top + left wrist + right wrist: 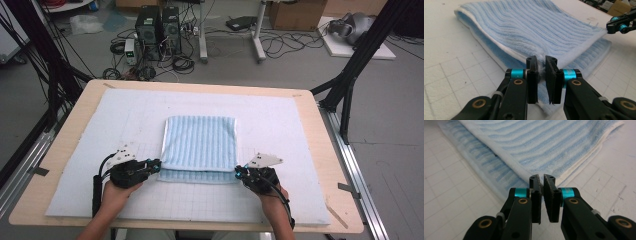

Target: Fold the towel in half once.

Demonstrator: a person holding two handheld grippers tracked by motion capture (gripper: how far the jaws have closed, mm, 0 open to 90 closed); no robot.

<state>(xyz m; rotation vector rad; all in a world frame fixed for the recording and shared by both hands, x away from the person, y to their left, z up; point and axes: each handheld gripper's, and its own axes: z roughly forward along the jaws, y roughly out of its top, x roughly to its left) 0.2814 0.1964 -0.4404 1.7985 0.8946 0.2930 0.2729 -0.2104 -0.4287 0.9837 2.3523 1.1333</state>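
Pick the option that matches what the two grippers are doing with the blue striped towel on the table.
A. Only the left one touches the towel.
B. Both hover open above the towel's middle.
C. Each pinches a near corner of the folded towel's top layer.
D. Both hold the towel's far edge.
C: the left gripper and the right gripper are each shut on a near corner of the towel, whose top layer lifts there.
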